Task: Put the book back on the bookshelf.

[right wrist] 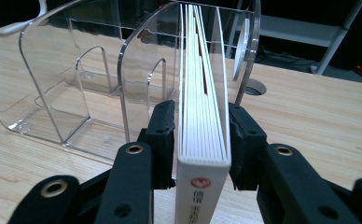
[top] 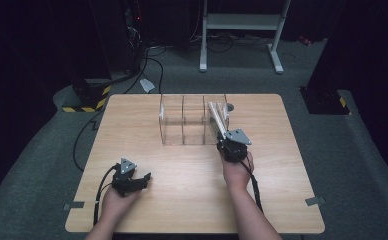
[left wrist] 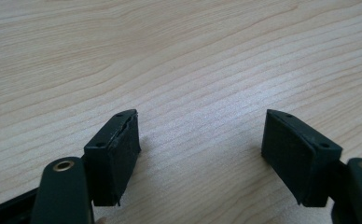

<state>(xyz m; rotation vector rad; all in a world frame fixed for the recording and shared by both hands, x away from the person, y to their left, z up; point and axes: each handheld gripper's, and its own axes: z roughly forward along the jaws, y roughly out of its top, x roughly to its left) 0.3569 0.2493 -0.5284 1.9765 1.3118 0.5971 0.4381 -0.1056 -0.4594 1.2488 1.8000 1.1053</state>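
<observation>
Gripping the book [right wrist: 202, 116] tilted, the right gripper [right wrist: 201, 140] may snag the clear organiser's [right wrist: 72, 74] right divider; left gripper [left wrist: 200, 144] idles open near left.

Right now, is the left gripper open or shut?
Open: the left gripper has its jaws wide apart over the bare table, holding nothing.

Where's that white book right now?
In the high view the white book sits at the clear rack's right end, tilted into its rightmost slot. The right gripper is clamped on its near end.
</observation>
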